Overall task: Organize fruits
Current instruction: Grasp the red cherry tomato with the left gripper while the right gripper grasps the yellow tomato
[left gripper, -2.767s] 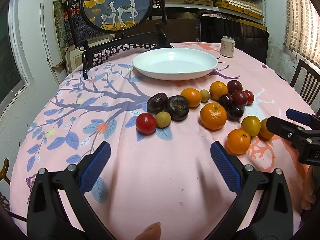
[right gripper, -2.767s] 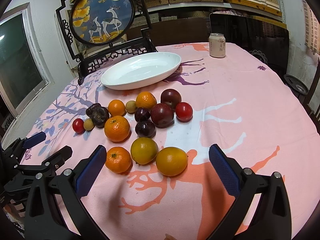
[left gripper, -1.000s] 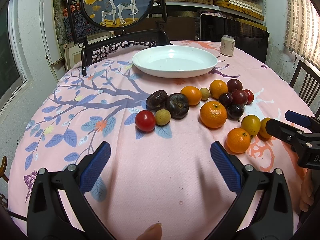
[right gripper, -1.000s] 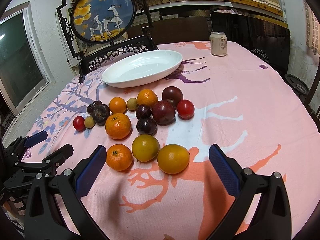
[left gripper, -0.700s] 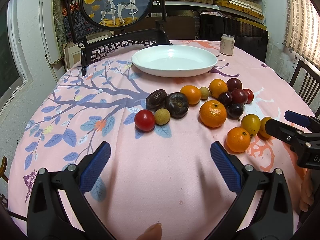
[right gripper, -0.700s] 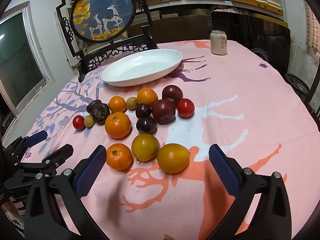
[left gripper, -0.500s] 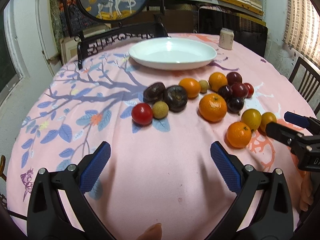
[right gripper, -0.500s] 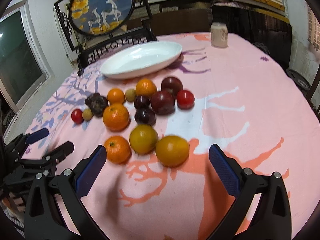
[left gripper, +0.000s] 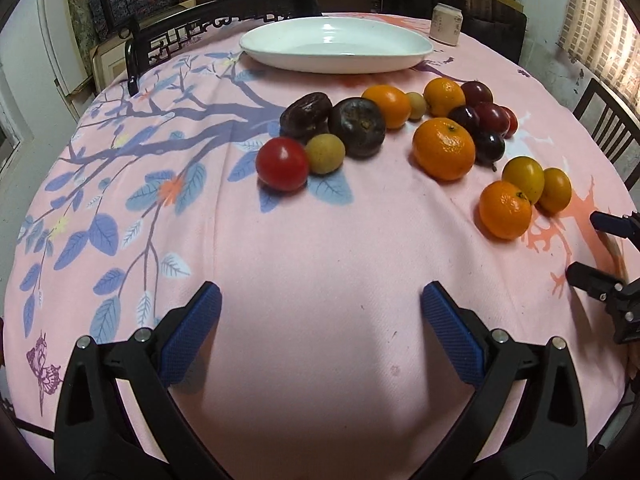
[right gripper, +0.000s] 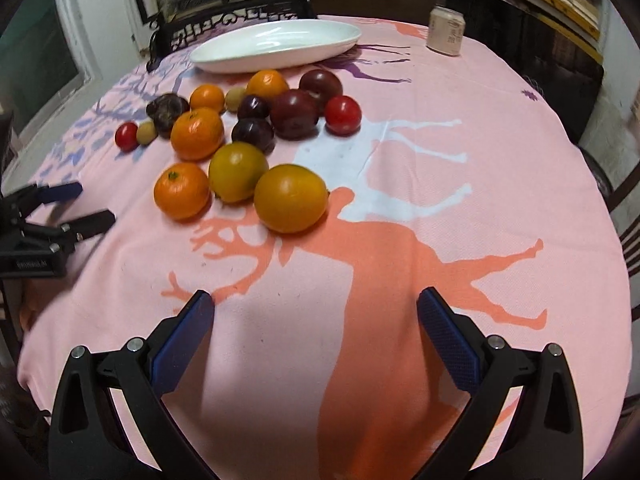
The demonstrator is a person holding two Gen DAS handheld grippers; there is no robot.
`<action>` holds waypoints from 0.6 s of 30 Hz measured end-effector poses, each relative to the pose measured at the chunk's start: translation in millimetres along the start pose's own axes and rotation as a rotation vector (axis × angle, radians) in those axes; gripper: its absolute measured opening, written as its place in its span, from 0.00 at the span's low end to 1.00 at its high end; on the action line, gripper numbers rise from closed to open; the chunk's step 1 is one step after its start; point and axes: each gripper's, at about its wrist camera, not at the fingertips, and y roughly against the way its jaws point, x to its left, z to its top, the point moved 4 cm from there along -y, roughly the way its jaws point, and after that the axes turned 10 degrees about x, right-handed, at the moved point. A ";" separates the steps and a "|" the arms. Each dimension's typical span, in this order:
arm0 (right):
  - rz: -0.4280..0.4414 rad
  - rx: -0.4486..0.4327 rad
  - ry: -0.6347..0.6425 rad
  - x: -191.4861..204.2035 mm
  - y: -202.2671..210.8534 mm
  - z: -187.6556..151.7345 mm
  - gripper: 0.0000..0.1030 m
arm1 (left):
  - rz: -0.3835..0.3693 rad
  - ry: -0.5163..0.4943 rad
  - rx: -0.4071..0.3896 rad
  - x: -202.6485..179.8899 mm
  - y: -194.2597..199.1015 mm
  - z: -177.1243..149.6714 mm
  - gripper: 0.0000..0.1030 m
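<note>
Looking for trouble, the white oval plate (left gripper: pixel 336 50) is the anchor: it sits bare at the far side of the pink tablecloth (left gripper: pixel 320 264), and every fruit lies loose on the cloth on the near side of it, none yet inside.

The yellow-orange citrus (right gripper: pixel 291 198), farthest from the plate and nearest the right gripper (right gripper: pixel 316 322), is the biggest round body. Its neighbour, the yellow-green fruit (right gripper: pixel 238 171), touches it, so a finger pushed in on that side would likely shove both, and either could roll toward the table edge.

The large mandarin (left gripper: pixel 443 148), about midway back to the plate, touches a dark plum (left gripper: pixel 489 146); lifting one may set the other rolling.

The dark wrinkled fruit (left gripper: pixel 357 121) and the date-like one (left gripper: pixel 306 115) look soft, and a hard squeeze may bruise them.

The red tomato (left gripper: pixel 282 163) and the small tan fruit (left gripper: pixel 325 153) press together, farthest left of the plate. They are small against the wide jaws, and I judge a pinch could squirt one sideways.

Both tools hang empty over bare cloth, the left gripper (left gripper: pixel 320 316) and the right alike spread wide. A careless drop into the plate could bounce fruit back out.
</note>
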 end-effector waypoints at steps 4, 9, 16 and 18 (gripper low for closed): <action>-0.014 0.011 0.030 0.9 -0.6 -2.0 0.99 | 0.008 -0.007 0.001 -0.5 1.1 1.6 0.98; 0.009 0.011 0.057 1.8 1.0 1.2 0.99 | -0.051 -0.023 -0.010 3.2 1.2 12.6 0.98; 0.121 -0.101 0.007 -10.3 15.3 24.9 0.75 | -0.229 0.100 -0.046 34.7 0.5 35.1 0.98; 0.139 -0.076 0.014 -8.5 7.7 30.4 0.64 | -0.204 0.079 -0.047 34.5 0.2 37.4 0.98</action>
